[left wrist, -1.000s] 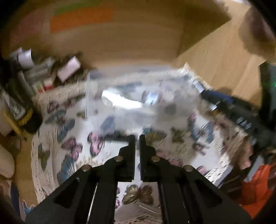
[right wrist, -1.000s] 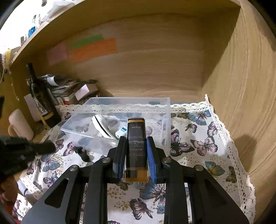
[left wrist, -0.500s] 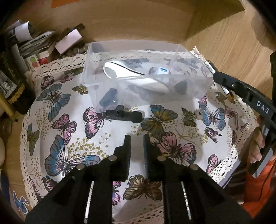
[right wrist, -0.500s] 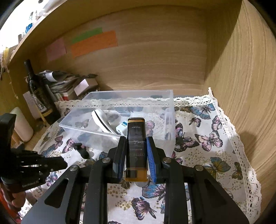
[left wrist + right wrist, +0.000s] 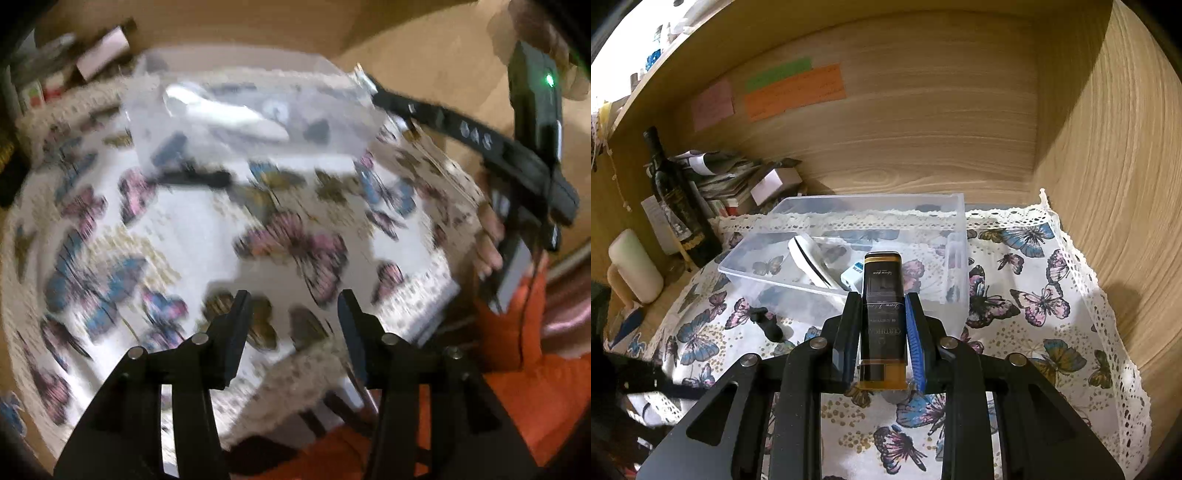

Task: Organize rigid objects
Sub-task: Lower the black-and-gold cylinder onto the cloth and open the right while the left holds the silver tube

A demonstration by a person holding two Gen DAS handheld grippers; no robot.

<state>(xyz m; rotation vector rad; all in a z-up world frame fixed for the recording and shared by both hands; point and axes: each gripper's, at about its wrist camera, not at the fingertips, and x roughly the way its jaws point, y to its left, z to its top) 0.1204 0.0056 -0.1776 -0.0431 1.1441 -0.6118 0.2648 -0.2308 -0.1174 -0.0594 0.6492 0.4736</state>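
Note:
My right gripper is shut on a black and gold box, held just in front of the clear plastic bin. The bin holds a white oblong device and a small white and blue item. A small black clip-on microphone lies on the butterfly cloth in front of the bin; it also shows blurred in the left wrist view. My left gripper is open and empty, above the cloth's front edge, well short of the bin.
A dark wine bottle, a stack of papers and small boxes and a cream candle stand at the left. Wooden walls close the back and right. The right gripper's body crosses the left view's right side.
My left gripper has opened wide and pulled back toward the cloth's front edge; its view is blurred by motion. My right gripper holds the box almost still.

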